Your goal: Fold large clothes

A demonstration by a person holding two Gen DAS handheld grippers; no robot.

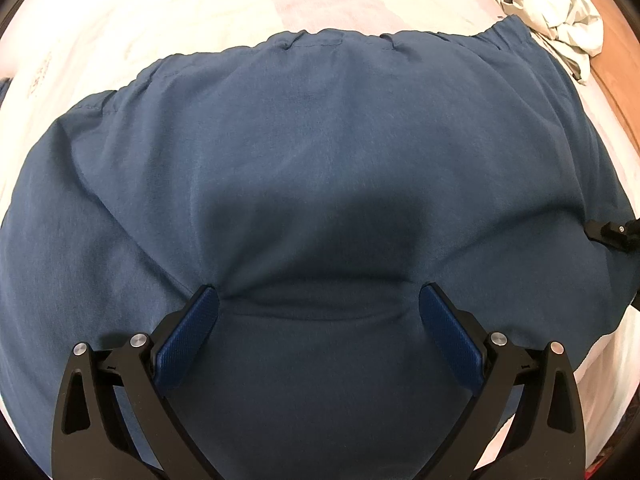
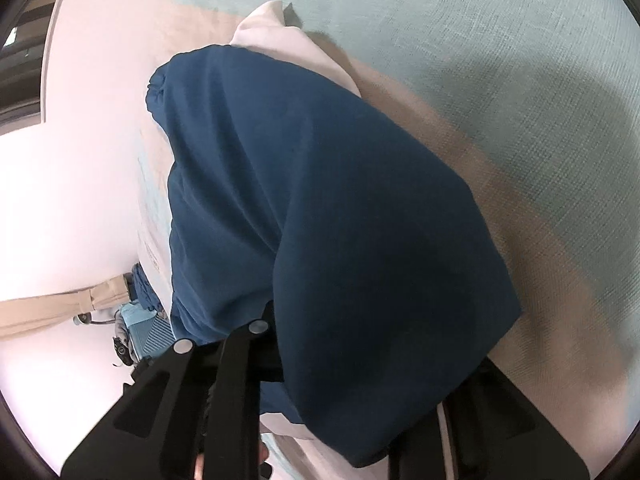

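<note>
Blue garment (image 1: pixel 320 152) lies spread over a pale bed sheet (image 1: pixel 160 12), its gathered waistband along the far edge. Left tool (image 1: pixel 319 300) points steeply down at it, fingers wide apart, tips resting on the cloth and clamping nothing, a shallow fold sagging between them. To the right (near the wooden bed edge) sits a crumpled light-coloured cloth (image 1: pixel 560 12). Right tool (image 2: pixel 360 360) is largely draped by the blue fabric, which hangs over its fingers; its jaws are narrowed on the cloth, gripping it.
</note>
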